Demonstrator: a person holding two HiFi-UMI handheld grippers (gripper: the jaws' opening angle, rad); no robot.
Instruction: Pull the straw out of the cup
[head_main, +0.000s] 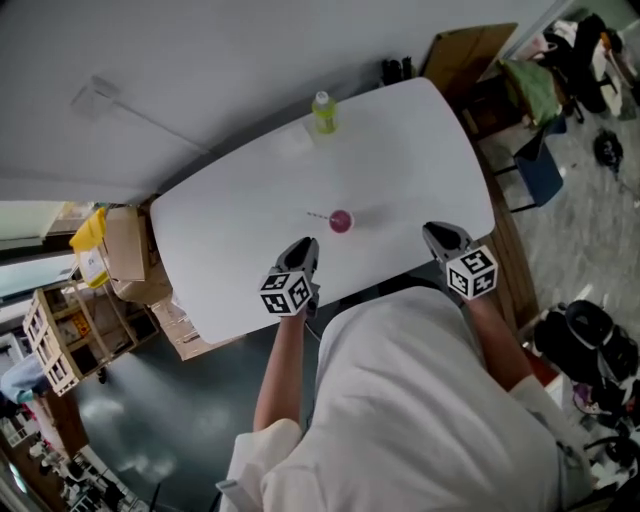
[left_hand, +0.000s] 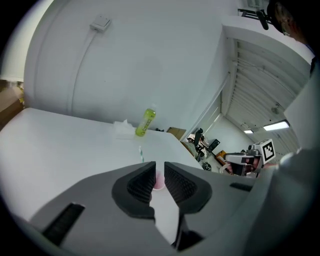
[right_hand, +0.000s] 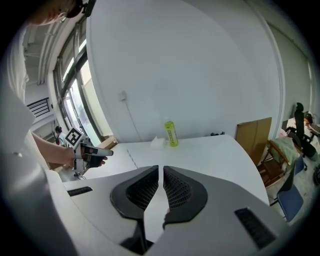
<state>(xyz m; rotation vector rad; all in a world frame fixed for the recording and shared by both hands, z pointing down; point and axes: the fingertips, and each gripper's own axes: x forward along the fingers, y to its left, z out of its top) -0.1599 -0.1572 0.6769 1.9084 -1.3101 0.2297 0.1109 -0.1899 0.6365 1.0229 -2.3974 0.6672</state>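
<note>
A small pink cup (head_main: 341, 221) stands near the middle of the white table (head_main: 240, 210), with a thin straw (head_main: 318, 214) sticking out of it toward the left. My left gripper (head_main: 305, 245) hovers at the near table edge, short of the cup and slightly left of it, jaws a little apart and empty. In the left gripper view the cup (left_hand: 159, 181) shows through the gap of the left gripper (left_hand: 159, 165), with the straw (left_hand: 141, 152) just beyond. My right gripper (head_main: 432, 232) is at the near edge to the cup's right. In its own view the right gripper (right_hand: 161, 169) has its pads together, holding nothing.
A green bottle (head_main: 322, 112) stands at the table's far edge beside a white tissue (head_main: 294, 141). Cardboard boxes (head_main: 125, 250) sit off the table's left end. A brown board (head_main: 465, 55) and a blue chair (head_main: 540, 172) are at the right end.
</note>
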